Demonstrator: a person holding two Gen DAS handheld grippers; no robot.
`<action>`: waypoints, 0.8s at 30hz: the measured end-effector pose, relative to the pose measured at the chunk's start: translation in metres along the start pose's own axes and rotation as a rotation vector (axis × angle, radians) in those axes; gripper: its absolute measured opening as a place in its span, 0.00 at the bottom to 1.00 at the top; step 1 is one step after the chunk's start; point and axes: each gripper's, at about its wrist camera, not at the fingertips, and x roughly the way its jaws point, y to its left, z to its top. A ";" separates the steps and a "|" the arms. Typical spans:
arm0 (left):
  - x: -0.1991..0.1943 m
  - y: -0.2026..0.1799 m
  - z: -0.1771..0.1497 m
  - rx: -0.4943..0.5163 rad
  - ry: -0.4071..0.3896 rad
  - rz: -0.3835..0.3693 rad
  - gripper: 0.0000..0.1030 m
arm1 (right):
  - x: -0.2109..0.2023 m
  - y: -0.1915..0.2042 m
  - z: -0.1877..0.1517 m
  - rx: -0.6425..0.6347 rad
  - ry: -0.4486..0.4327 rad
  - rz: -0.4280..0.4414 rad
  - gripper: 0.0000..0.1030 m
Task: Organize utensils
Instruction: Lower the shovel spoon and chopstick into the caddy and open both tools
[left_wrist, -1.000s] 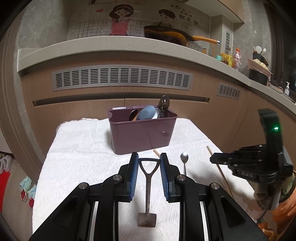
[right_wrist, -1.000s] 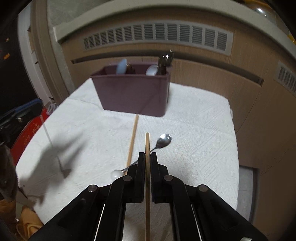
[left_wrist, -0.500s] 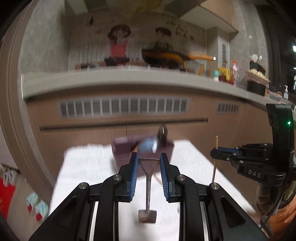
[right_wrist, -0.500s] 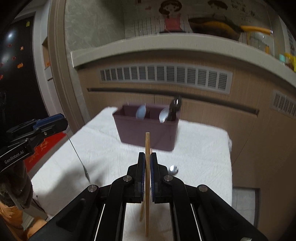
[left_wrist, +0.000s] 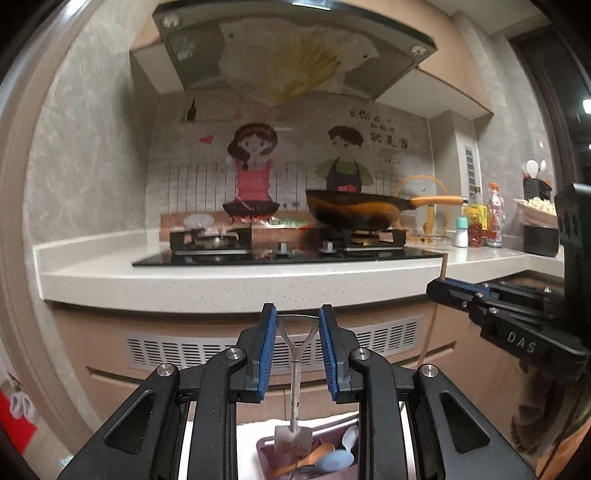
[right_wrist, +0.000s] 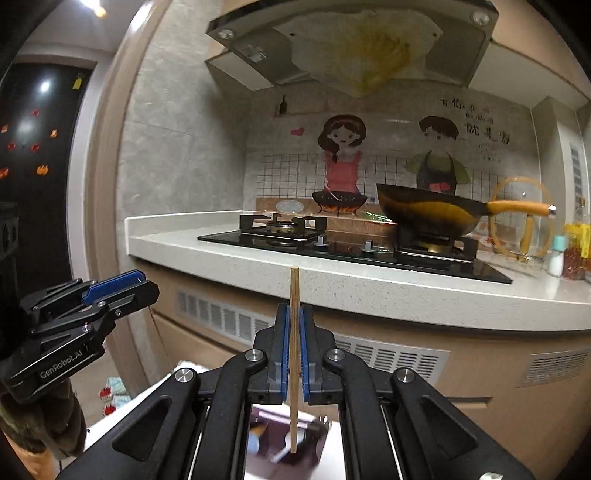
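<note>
My left gripper (left_wrist: 297, 325) is shut on the D-shaped handle of a small metal shovel spoon (left_wrist: 294, 373), which hangs blade-down. Straight below it sits the purple utensil bin (left_wrist: 264, 456), with a blue spoon (left_wrist: 334, 461) and other utensils inside. My right gripper (right_wrist: 294, 321) is shut on a wooden chopstick (right_wrist: 294, 288) held upright, its lower tip hanging above the bin (right_wrist: 314, 437). Each gripper shows in the other's view: the right gripper (left_wrist: 439, 290) at the right edge, the left gripper (right_wrist: 129, 290) at the left. Both are high above the table.
A stone kitchen counter (left_wrist: 207, 284) runs across ahead, with a gas hob (right_wrist: 332, 247) and a black wok (right_wrist: 428, 214) with an orange handle. Bottles (left_wrist: 480, 221) stand at the right. The white cloth (left_wrist: 251, 439) on the table shows only at the bottom.
Both grippers have risen well above the table, the shovel spoon and the chopstick still in their grips. The bin has dropped from mid-frame to the bottom edge, and the counter top has come into view.
</note>
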 end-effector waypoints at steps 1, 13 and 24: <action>0.011 0.003 -0.003 -0.017 0.020 -0.007 0.24 | 0.012 -0.002 -0.003 0.007 0.008 -0.005 0.05; 0.101 0.011 -0.094 -0.091 0.286 -0.035 0.24 | 0.104 -0.014 -0.103 0.090 0.274 0.024 0.05; 0.107 0.016 -0.134 -0.152 0.383 0.002 0.34 | 0.114 -0.020 -0.155 0.104 0.392 0.021 0.06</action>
